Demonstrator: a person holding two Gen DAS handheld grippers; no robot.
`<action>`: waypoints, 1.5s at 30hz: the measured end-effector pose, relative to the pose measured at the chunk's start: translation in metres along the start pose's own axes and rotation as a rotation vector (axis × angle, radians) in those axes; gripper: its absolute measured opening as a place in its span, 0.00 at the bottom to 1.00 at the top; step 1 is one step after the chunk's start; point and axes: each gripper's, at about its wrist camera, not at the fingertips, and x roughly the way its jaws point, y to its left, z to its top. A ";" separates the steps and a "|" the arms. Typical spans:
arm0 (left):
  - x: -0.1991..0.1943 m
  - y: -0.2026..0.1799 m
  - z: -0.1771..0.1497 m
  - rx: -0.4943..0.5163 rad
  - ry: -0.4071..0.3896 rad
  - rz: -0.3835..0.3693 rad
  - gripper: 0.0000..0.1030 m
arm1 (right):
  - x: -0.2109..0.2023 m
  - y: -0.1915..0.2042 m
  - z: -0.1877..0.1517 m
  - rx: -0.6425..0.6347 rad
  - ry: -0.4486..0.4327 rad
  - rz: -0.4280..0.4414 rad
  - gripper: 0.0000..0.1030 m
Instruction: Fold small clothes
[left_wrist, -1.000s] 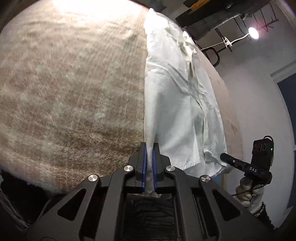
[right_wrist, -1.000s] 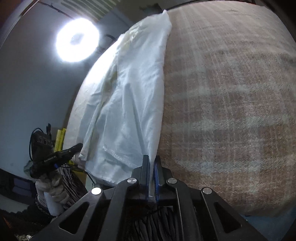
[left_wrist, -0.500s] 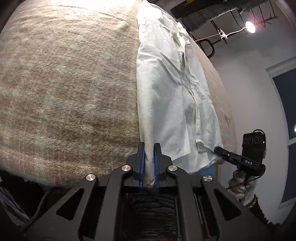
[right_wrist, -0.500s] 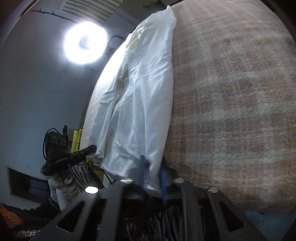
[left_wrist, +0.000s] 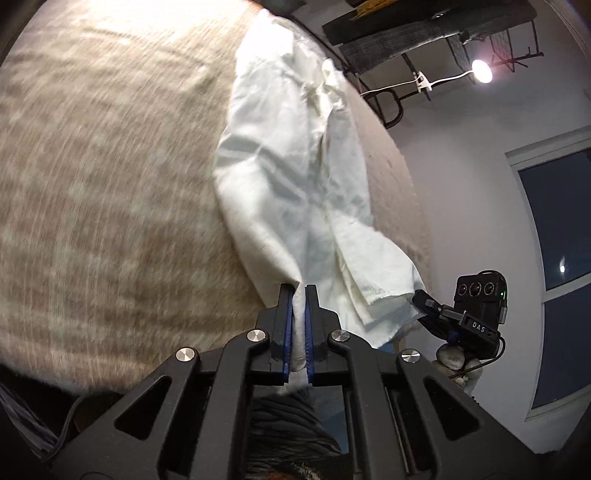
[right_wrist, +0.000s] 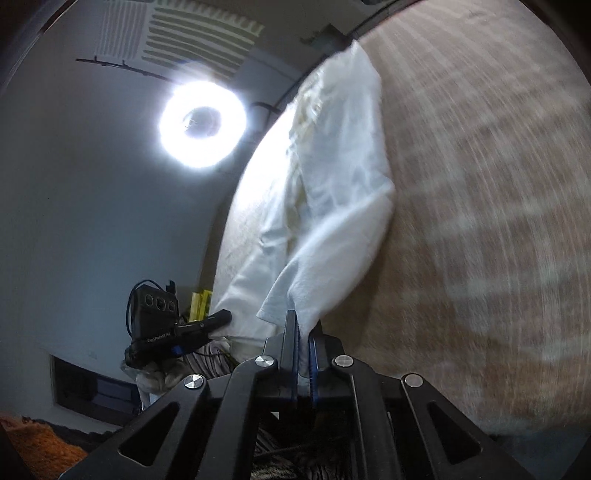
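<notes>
A white shirt (left_wrist: 295, 177) lies lengthwise on a tan plaid blanket (left_wrist: 103, 184), its near end lifted off the surface. My left gripper (left_wrist: 298, 291) is shut on the shirt's near left corner, cloth pinched between the blue pads. In the right wrist view the same white shirt (right_wrist: 332, 206) rises from the blanket (right_wrist: 480, 221) toward my right gripper (right_wrist: 303, 321), which is shut on the near right corner. Each gripper shows in the other's view, the right gripper (left_wrist: 421, 299) at the hem and the left gripper (right_wrist: 225, 315) at the opposite corner. Each is held in a gloved hand.
A ring light (right_wrist: 203, 123) glares at the upper left of the right wrist view. A small lamp (left_wrist: 482, 70) and dark shelves hang on the wall beyond the bed. A window (left_wrist: 557, 258) is at the right. Orange fabric (right_wrist: 33, 443) lies on the floor.
Both grippers rose and lifted the shirt's near end off the blanket, so the cloth now bends upward partway along its length. Both views are blurred by motion.
</notes>
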 end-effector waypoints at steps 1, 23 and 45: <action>0.000 -0.002 0.004 0.004 -0.005 -0.001 0.03 | 0.000 0.002 0.004 -0.005 -0.006 0.001 0.02; 0.029 0.000 0.123 -0.003 -0.098 0.042 0.03 | 0.044 0.005 0.134 -0.046 -0.060 -0.183 0.02; 0.041 0.014 0.166 -0.100 -0.046 0.024 0.18 | 0.030 -0.009 0.157 -0.063 -0.084 -0.183 0.38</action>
